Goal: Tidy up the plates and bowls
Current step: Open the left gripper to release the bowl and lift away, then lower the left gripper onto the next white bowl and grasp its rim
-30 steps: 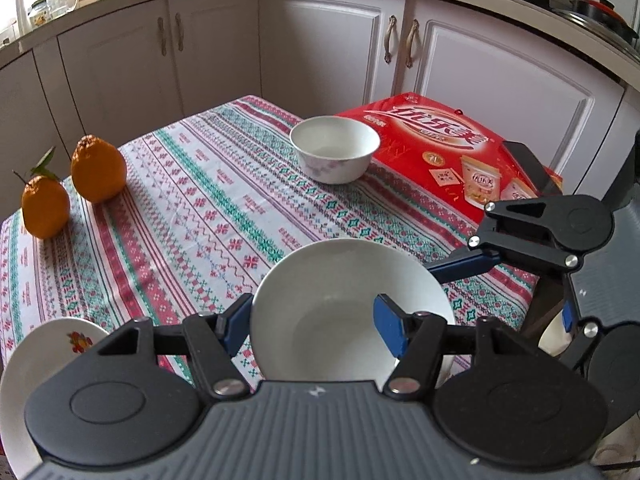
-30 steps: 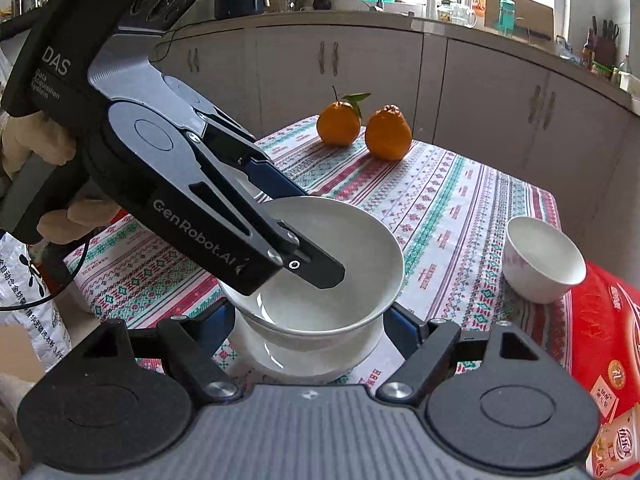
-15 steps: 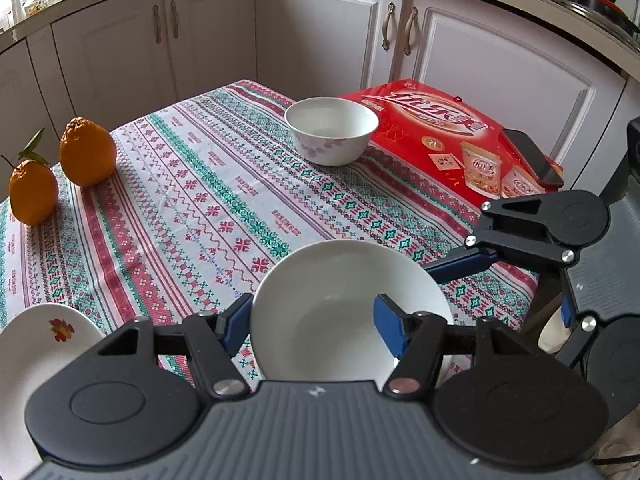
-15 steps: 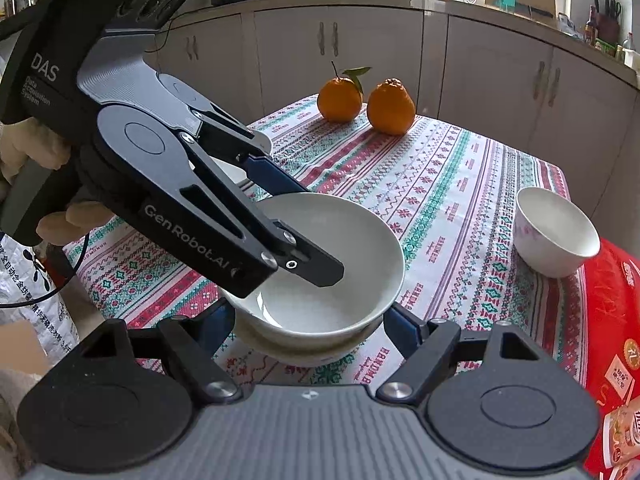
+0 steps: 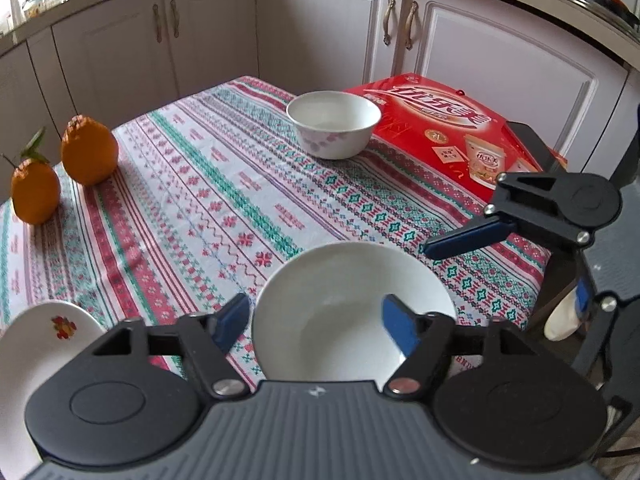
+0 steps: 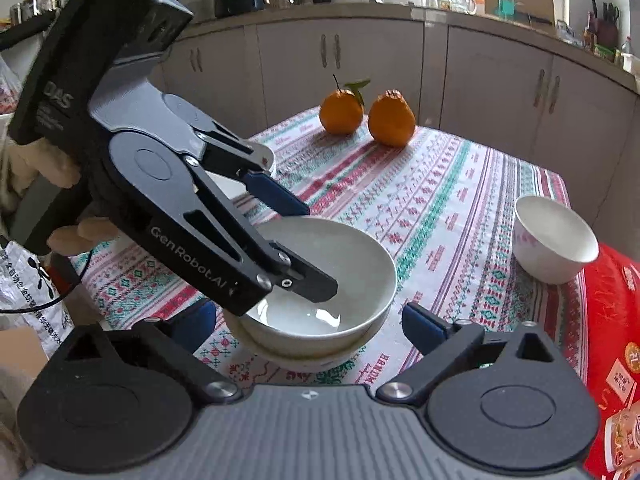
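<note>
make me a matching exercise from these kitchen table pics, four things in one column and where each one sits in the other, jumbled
Things:
1. two oranges
2. flowered bowl
3. plain white bowl
4. red box

Places:
A. nested in another dish, near edge of the tablecloth
B. far corner, side by side
C. beside the flowered bowl, partly under a dark flat thing
D. on the cloth, next to the red box

Pairs: 1-B, 2-D, 3-A, 4-C
</note>
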`<action>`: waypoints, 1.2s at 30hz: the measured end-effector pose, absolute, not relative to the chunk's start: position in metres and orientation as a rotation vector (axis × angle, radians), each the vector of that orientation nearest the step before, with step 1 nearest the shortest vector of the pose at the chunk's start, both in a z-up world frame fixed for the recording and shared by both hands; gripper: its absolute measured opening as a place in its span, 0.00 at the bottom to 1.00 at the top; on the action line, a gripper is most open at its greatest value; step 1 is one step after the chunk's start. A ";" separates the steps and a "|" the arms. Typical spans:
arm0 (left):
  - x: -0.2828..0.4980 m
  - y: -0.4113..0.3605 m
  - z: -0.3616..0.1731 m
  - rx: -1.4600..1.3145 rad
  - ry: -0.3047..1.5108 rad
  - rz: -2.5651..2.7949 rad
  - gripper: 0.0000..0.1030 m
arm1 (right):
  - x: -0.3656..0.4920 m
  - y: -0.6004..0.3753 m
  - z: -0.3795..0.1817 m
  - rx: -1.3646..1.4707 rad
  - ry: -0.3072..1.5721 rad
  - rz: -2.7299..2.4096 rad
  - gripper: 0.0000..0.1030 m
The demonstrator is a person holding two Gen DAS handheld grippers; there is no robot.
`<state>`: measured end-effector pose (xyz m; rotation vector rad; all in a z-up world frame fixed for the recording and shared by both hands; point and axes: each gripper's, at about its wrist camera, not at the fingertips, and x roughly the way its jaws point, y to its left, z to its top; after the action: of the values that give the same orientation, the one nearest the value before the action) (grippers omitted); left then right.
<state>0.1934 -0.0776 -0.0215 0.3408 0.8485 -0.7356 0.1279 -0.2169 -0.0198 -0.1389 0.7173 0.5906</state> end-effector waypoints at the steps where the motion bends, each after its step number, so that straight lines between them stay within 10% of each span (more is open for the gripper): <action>1: 0.192 -0.078 -0.018 0.348 0.835 -0.738 0.79 | 0.126 -0.218 -0.017 -0.141 0.710 0.595 0.98; 36: 0.358 -0.220 -0.029 0.385 0.891 -0.850 0.78 | 0.258 -0.358 -0.051 -0.148 0.720 0.304 1.00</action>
<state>0.3582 -0.2202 -0.0293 0.3852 0.8912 -0.8496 0.2585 -0.3576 -0.0511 -0.1484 0.7199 0.3039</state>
